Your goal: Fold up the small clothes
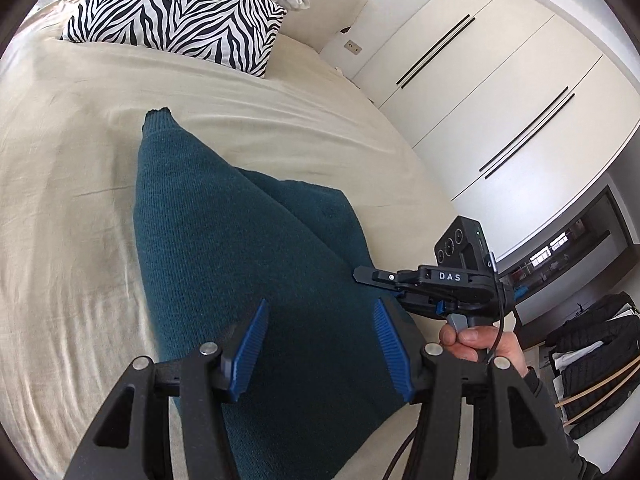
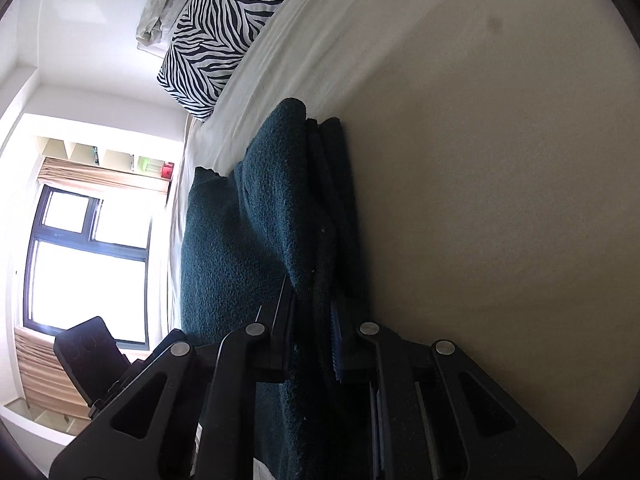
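Note:
A teal knit garment (image 1: pixel 224 240) lies partly folded on the beige bed (image 1: pixel 80 160), one narrow end pointing toward the pillow. My left gripper (image 1: pixel 318 320) is open, its blue pads (image 1: pixel 250 344) spread apart over the cloth, which fills the gap beneath them. My right gripper (image 1: pixel 358 274), held by a hand (image 1: pixel 476 340), is shut on the garment's right edge. In the right wrist view the right gripper (image 2: pixel 312 308) pinches a bunched fold of the garment (image 2: pixel 224 248), several layers raised off the bed (image 2: pixel 500 200).
A zebra-striped pillow (image 1: pixel 176 8) and crumpled pale bedding sit at the head of the bed. White wardrobe doors (image 1: pixel 480 100) stand beyond the bed's right side, with dark jackets (image 1: pixel 592 340) hanging lower right. A window (image 2: pixel 88 260) shows past the far edge.

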Action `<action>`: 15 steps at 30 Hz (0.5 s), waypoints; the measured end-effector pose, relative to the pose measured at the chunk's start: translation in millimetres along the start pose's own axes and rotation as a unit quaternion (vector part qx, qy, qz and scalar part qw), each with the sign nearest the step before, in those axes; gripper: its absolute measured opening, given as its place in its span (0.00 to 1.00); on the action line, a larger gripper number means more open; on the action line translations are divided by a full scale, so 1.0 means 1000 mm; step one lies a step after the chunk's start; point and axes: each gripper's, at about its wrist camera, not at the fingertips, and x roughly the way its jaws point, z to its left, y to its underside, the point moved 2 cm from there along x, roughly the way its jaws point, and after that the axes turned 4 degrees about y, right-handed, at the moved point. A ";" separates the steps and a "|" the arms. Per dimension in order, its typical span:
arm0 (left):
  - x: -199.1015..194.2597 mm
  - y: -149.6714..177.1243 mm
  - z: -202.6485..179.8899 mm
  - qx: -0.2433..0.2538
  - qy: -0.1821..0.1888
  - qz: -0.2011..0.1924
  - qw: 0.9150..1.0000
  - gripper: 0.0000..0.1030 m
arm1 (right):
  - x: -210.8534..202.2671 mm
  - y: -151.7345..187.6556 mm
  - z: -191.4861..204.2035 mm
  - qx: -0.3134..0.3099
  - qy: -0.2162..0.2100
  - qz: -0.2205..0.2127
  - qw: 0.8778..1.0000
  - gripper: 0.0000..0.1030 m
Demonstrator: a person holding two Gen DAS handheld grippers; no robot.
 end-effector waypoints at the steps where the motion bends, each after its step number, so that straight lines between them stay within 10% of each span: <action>1: 0.001 -0.007 0.001 0.007 -0.008 -0.005 1.000 0.56 | -0.001 0.002 0.000 0.000 -0.002 0.000 1.000 0.12; 10: 0.034 -0.057 0.034 0.024 -0.072 0.002 0.997 0.56 | -0.052 -0.014 0.040 -0.020 0.038 -0.060 0.997 0.19; 15: 0.054 -0.049 0.048 0.012 -0.086 0.020 0.996 0.55 | -0.022 -0.043 0.079 -0.040 -0.009 -0.046 0.998 0.59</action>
